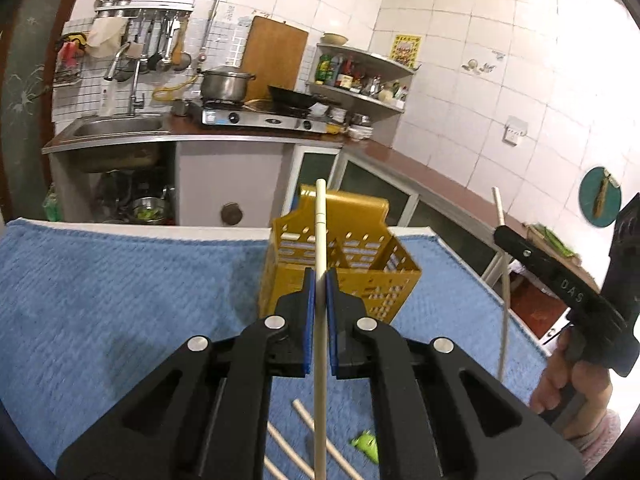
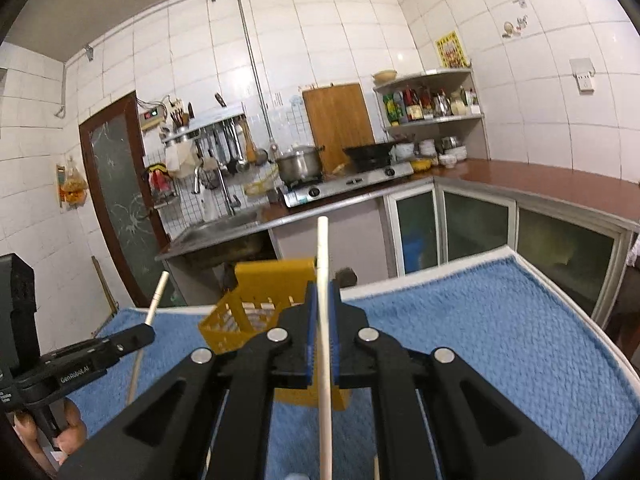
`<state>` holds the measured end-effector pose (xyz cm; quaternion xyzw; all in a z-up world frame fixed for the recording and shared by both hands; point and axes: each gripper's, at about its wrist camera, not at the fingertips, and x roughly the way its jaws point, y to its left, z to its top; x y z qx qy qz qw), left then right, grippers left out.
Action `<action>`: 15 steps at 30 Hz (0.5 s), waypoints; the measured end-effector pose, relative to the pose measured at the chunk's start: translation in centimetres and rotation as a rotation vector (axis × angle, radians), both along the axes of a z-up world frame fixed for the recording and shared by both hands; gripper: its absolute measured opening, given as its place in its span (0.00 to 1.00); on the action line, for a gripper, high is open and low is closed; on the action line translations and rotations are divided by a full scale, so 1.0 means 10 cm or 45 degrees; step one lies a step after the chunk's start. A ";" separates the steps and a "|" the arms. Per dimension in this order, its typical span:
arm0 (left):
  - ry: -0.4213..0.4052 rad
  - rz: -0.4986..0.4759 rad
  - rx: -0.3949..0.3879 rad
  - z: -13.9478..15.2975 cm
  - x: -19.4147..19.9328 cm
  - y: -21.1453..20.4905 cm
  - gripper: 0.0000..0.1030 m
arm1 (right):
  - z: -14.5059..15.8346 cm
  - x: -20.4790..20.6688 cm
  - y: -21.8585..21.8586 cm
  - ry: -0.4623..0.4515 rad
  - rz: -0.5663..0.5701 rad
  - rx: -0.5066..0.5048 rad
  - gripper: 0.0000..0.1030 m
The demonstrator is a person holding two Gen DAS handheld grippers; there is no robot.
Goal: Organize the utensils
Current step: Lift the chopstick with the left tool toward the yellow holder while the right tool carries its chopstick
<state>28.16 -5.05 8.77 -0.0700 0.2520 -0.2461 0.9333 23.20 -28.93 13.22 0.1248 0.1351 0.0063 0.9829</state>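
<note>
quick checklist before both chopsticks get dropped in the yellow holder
1. Left grip: the left gripper is shut on the left chopstick, stick centered between the pads. Ok.
2. Right grip: the right gripper is shut on the right chopstick. Ok.
3. Holder: the yellow holder stands upright on the blue towel, top open. Ok.
4. Alignment: both sticks appear short of the opening, not above it. Not ok.
5. Which compartment lies under each lower tip: cannot tell.
6. Leftovers: the loose chopsticks lie on the towel beside a green item, not yet picked up. Not ok.
</note>
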 end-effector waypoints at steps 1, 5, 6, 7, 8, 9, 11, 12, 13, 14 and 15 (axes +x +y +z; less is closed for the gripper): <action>-0.012 -0.003 -0.006 0.02 0.03 -0.01 0.04 | 0.03 0.03 0.01 -0.013 0.000 0.003 0.06; -0.078 -0.029 -0.048 0.14 0.15 -0.06 0.04 | 0.18 0.24 0.06 -0.071 0.013 0.014 0.06; -0.100 -0.031 -0.067 0.18 0.19 -0.07 0.04 | 0.20 0.27 0.07 -0.085 0.013 0.015 0.06; -0.121 -0.033 -0.080 0.22 0.22 -0.08 0.04 | 0.24 0.32 0.10 -0.115 0.008 0.011 0.06; -0.153 -0.029 -0.088 0.27 0.27 -0.09 0.04 | 0.28 0.36 0.11 -0.145 0.000 0.002 0.06; -0.187 -0.014 -0.094 0.31 0.30 -0.11 0.04 | 0.30 0.38 0.13 -0.178 -0.011 -0.005 0.06; -0.266 0.021 -0.110 0.38 0.39 -0.13 0.04 | 0.37 0.44 0.14 -0.260 -0.027 -0.001 0.06; -0.285 0.020 -0.129 0.42 0.41 -0.12 0.04 | 0.40 0.46 0.14 -0.285 -0.033 0.003 0.06; -0.305 0.018 -0.152 0.46 0.45 -0.12 0.04 | 0.44 0.49 0.14 -0.318 -0.045 0.008 0.06; -0.334 0.018 -0.180 0.50 0.50 -0.13 0.04 | 0.48 0.50 0.14 -0.352 -0.057 0.010 0.06; -0.363 0.023 -0.198 0.55 0.54 -0.15 0.04 | 0.52 0.52 0.14 -0.393 -0.072 0.011 0.06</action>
